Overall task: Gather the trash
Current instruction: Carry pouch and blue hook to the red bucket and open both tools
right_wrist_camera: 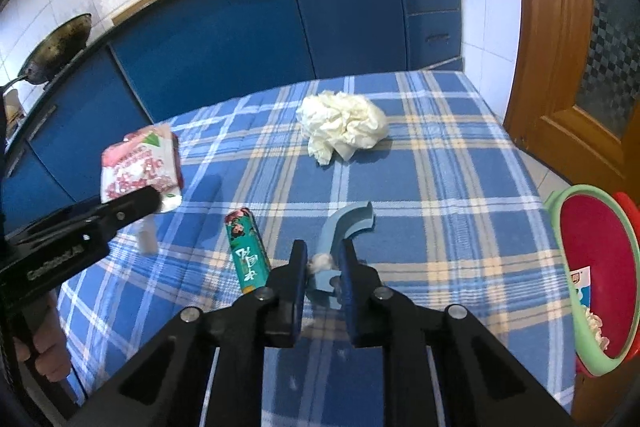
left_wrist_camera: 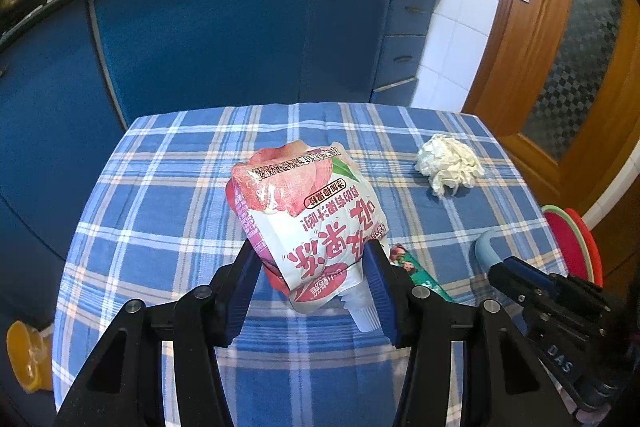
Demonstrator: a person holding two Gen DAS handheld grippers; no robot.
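**Gripping the blue hook while the pouch waits aloft**

Both tongs are loaded. The left tongs [left_wrist_camera: 312, 267] are clamped on the pink jelly pouch [left_wrist_camera: 304, 211], held clear above the checked worktop [left_wrist_camera: 160, 227] with its white spout hanging down. The right tongs [right_wrist_camera: 322, 267] have closed on the stem of the blue plastic hook [right_wrist_camera: 340, 227], which lies at the worktop's six o'clock edge; a tuft of fluff sits beside the pads.

Left to collect: the green wrapper [right_wrist_camera: 246, 251], just at nine o'clock of the hook, and the crumpled tissue [right_wrist_camera: 344, 127] towards twelve o'clock. The red bin with a green rim [right_wrist_camera: 592, 287] stands off the worktop at three o'clock.

To do this well, I would lift the hook straight up before swinging towards the bin, so its curved end clears the cloth. Its narrow stem may twist in the grip.
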